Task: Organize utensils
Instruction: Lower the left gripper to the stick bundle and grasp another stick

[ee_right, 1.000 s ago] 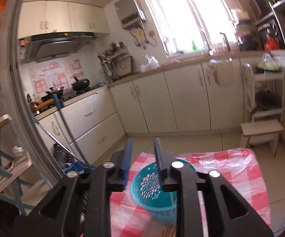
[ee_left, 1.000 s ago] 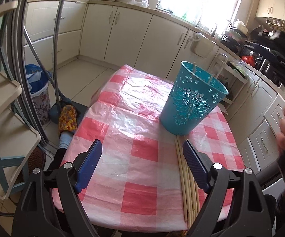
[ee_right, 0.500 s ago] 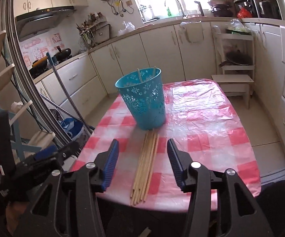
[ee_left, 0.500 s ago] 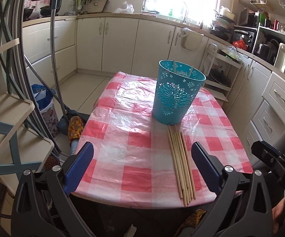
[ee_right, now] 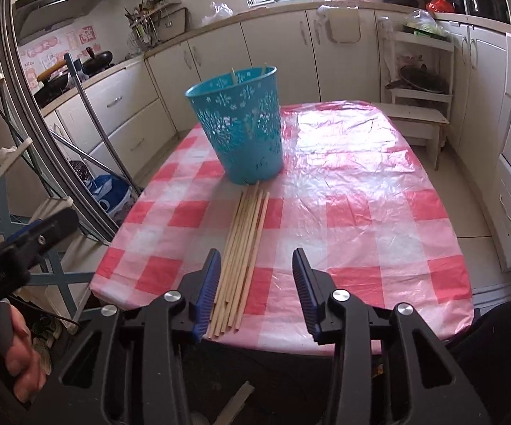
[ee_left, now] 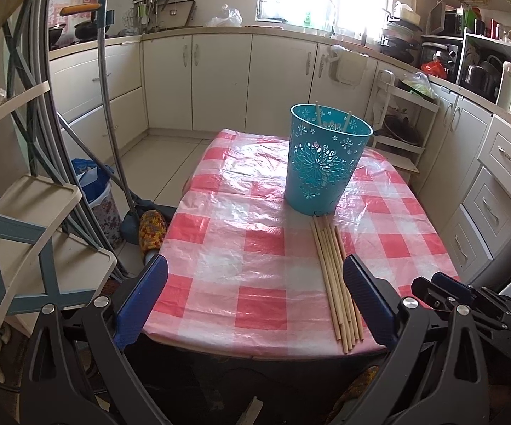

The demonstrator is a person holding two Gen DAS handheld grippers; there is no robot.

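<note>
From the left wrist view, the left gripper (ee_left: 255, 297) stands spread as wide as it goes and has hold of nothing; only bare checked cloth shows between its blue pads. The bundle of wooden chopsticks (ee_left: 333, 276) lies on the desk (ee_left: 241, 233) off toward that gripper's right-hand finger, the near ends reaching the desk's front edge, the far ends stopping just short of, or perhaps touching, the foot of the teal basket (ee_left: 324, 163), where two more sticks already stand. Their long axis runs away from the camera toward the basket, roughly in line with the way the gripper points. The right gripper (ee_left: 464, 297) shows at the lower right, just beside the desk's corner. From the right wrist view, the right gripper (ee_right: 255, 283) is partly open and its jaws are closing, empty, with the near ends of the chopsticks (ee_right: 245, 237) showing in the left part of the gap, close to the left pad, below and ahead of the tips. The sticks point straight on toward the teal basket (ee_right: 237, 124). I judge the right hand the better placed for the pickup. The left gripper's (ee_right: 18, 258) body bears small white lettering, too blurred to read; red-and-white wall stickers behind the stove are likewise illegible.
</note>
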